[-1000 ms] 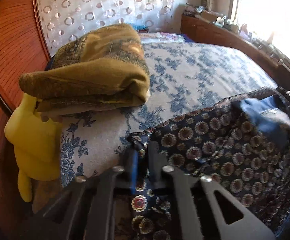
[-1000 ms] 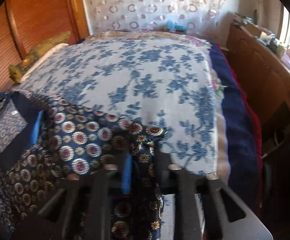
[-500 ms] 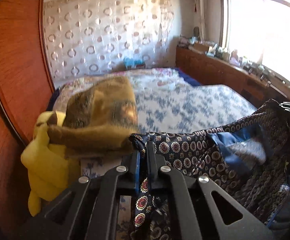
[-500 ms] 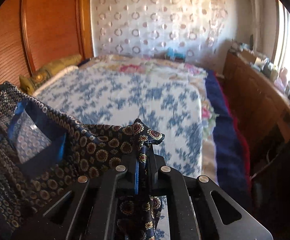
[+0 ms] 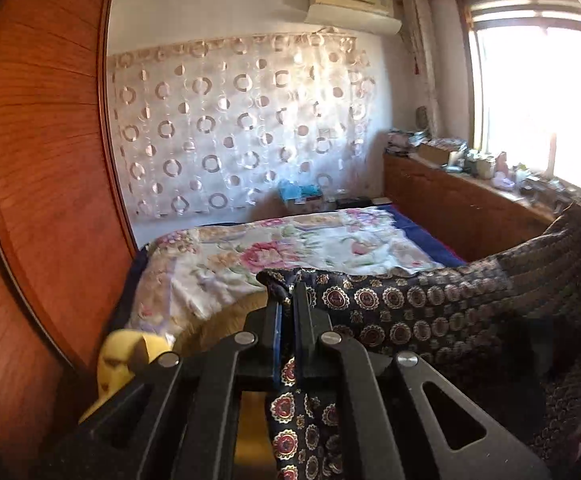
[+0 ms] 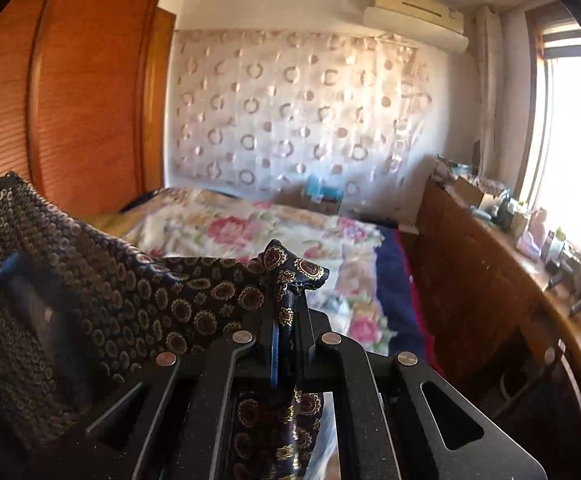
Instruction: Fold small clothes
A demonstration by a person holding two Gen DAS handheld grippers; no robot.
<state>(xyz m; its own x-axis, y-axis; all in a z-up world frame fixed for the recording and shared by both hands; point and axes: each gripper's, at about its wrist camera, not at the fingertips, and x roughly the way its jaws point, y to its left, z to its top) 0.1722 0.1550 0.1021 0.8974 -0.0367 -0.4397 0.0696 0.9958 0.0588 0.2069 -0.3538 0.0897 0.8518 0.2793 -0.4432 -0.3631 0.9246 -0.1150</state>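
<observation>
A dark navy garment with round medallion print [image 5: 430,312] hangs stretched in the air between both grippers, above the bed. My left gripper [image 5: 286,300] is shut on one top corner of it. My right gripper [image 6: 286,292] is shut on the other top corner [image 6: 290,268]. The cloth [image 6: 110,300] sags between them, with a blue inner lining showing in the right wrist view. The lower part of the garment is hidden below the grippers.
The bed with a floral cover [image 5: 290,252] lies ahead and below. A wooden wardrobe [image 5: 42,168] stands on the left, a cluttered wooden sideboard [image 6: 510,280] under the window on the right. A yellow item [image 5: 126,360] lies at the bed's left.
Both grippers have lifted the garment up off the bed; the views have tilted from the bedspread up to the far wall and ceiling. The cloth now hangs in the air.
</observation>
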